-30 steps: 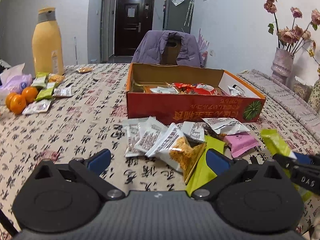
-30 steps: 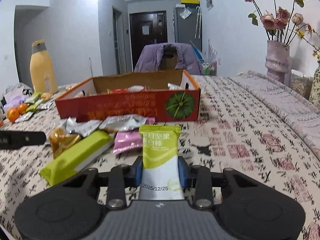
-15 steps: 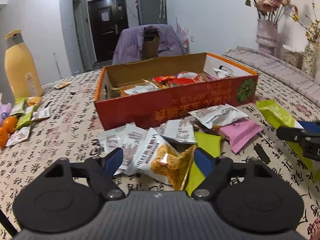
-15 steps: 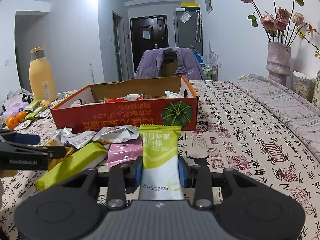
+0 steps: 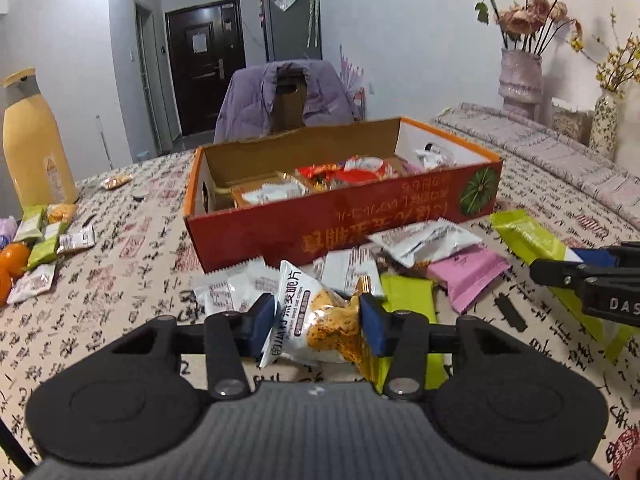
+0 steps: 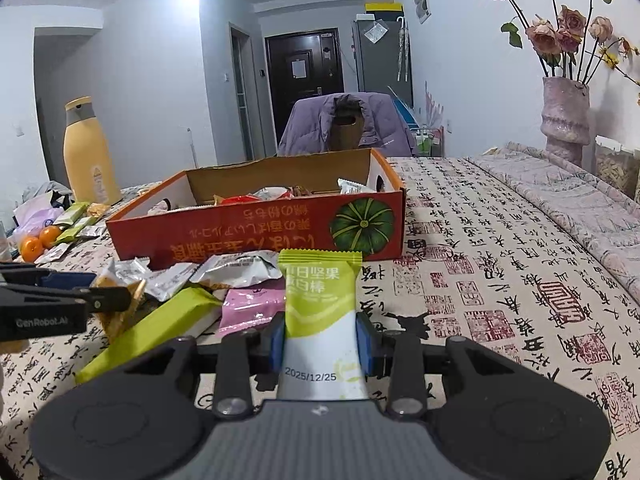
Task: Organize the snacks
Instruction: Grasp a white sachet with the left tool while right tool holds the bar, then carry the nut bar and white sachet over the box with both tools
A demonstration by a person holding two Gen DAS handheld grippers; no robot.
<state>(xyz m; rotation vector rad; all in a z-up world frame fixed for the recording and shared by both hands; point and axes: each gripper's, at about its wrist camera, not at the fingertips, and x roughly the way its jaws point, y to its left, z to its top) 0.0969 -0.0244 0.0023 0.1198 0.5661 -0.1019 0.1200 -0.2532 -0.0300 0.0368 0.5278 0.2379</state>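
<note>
My left gripper (image 5: pixel 318 322) is closing its jaws on a white packet of orange crisps (image 5: pixel 320 312); both blue pads touch the packet's sides. It lies at the near edge of a snack pile with white packets (image 5: pixel 424 240), a pink packet (image 5: pixel 472 272) and a green bar (image 5: pixel 408 296). Behind the pile stands the open red cardboard box (image 5: pixel 360 220) with several snacks inside. My right gripper (image 6: pixel 320 344) is shut on a green-and-white nut bar (image 6: pixel 320 292), held upright just in front of the box (image 6: pixel 256 236). Each gripper's tip shows at the edge of the other's view.
A yellow bottle (image 5: pixel 36 148), oranges (image 5: pixel 12 256) and a few green bars (image 5: pixel 44 236) sit at the table's left. A chair draped with a purple jacket (image 5: pixel 288 96) stands behind the box. Vases with flowers (image 5: pixel 520 80) stand on the right.
The left gripper's jaws have come together from wide open onto the crisps packet, and the gripper has rolled and edged toward the pile. The right gripper still holds its bar.
</note>
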